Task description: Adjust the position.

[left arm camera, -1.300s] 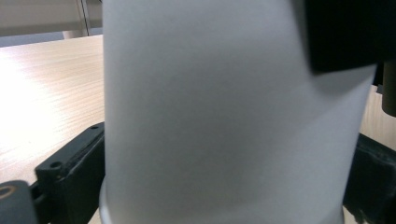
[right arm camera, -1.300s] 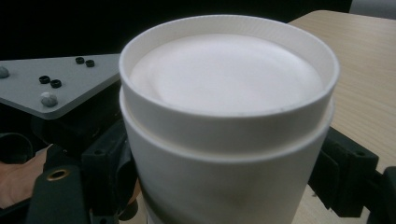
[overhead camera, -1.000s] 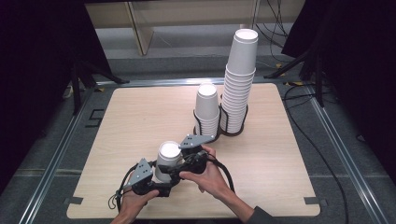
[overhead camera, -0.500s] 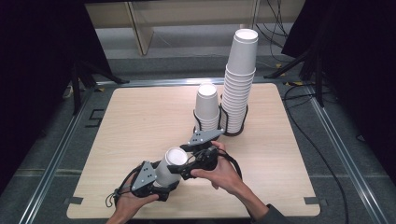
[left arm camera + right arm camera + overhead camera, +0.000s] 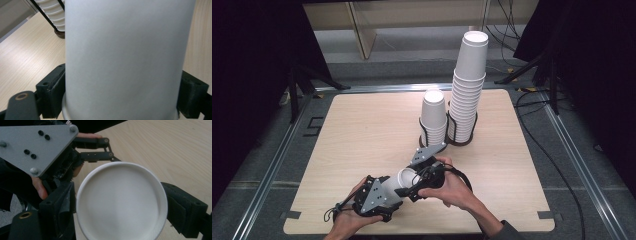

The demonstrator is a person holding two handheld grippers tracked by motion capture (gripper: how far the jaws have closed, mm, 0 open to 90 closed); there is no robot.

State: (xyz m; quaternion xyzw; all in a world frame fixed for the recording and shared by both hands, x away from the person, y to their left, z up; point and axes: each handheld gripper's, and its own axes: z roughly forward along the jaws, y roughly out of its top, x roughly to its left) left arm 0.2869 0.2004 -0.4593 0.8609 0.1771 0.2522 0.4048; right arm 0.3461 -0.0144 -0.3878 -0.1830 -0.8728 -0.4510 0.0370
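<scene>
Cup: white paper cup, lower centre of the high view, lying tilted between both tools above the bench.
Left hand-held gripper: clenched on the cup's wall.
Right hand-held gripper: jaws flanking the cup's base; closed or not, cannot tell.
Step, judged: handover; squeeze lightly, avoid crushing.
Room: open wood at left; cup stacks upper right; bench edge near.
</scene>
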